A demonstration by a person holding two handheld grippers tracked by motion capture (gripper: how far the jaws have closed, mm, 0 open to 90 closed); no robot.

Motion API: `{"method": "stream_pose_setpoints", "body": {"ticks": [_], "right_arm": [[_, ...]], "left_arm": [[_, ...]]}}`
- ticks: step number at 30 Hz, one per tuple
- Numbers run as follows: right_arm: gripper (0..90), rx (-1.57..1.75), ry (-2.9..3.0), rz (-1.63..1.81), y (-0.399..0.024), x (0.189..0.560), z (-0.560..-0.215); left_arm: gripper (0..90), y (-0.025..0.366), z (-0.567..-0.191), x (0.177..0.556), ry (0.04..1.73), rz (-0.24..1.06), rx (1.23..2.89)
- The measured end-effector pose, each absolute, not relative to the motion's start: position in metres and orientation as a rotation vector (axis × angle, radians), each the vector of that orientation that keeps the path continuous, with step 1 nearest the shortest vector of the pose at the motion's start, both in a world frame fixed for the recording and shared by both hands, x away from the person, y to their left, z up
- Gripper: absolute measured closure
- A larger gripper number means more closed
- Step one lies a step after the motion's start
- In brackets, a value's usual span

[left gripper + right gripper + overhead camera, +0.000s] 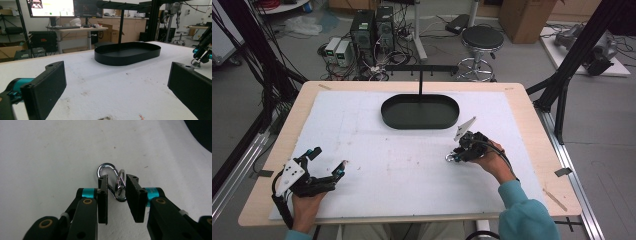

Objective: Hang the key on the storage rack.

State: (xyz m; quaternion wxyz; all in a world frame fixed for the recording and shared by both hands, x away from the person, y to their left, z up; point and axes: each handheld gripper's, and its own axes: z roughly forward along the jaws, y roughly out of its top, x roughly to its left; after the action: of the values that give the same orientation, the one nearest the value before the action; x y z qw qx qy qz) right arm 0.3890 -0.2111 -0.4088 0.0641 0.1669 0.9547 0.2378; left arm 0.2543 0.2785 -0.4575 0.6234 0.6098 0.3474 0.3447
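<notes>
High view: a white foam sheet [402, 170] covers a wooden table [532, 125], and a black oval tray [420, 111] with a thin upright post rising from its far edge sits toward the far middle of the sheet; the left gripper [328, 164] lies well to the near left of the tray, held in a hand [306, 207], its jaws spread wide with nothing between them; the right gripper [453, 156] sits near the tray's near right end, held by a hand [494, 162] in a teal sleeve [524, 212], its tips down at a small metal ring piece [450, 158] on the sheet; right gripper view: the jaws stand narrow around a shiny metal hook and ring [117, 183], the hook's curve poking past the tips, the ring between the pads; whether the pads actually press the metal I cannot tell; left gripper view: the tray [127, 53] lies ahead beyond the wide black jaws, and the other gripper [202, 50] shows off to the tray's right.
</notes>
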Motion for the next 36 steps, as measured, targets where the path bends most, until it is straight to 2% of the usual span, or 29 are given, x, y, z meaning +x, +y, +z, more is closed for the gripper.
{"method": "stream_pose_setpoints", "body": {"ticks": [13,21,25,36], "right_arm": [[82.6,0.505,2.884,0.706,-0.2083,0.3907,-0.4105],[82.7,0.513,2.876,0.699,-0.2095,0.3914,-0.41],[87.5,0.516,2.871,0.692,-0.2117,0.3918,-0.4089],[88.7,0.556,2.839,0.785,-0.2155,0.3925,-0.4025]], "left_arm": [[2.3,0.2785,-0.4574,0.2542,0.795,0.791,1.402],[2.3,0.2785,-0.4574,0.2543,0.795,0.792,1.402],[2.3,0.2786,-0.4574,0.2542,0.796,0.791,1.402],[2.3,0.2786,-0.4574,0.2542,0.796,0.79,1.403]]}}
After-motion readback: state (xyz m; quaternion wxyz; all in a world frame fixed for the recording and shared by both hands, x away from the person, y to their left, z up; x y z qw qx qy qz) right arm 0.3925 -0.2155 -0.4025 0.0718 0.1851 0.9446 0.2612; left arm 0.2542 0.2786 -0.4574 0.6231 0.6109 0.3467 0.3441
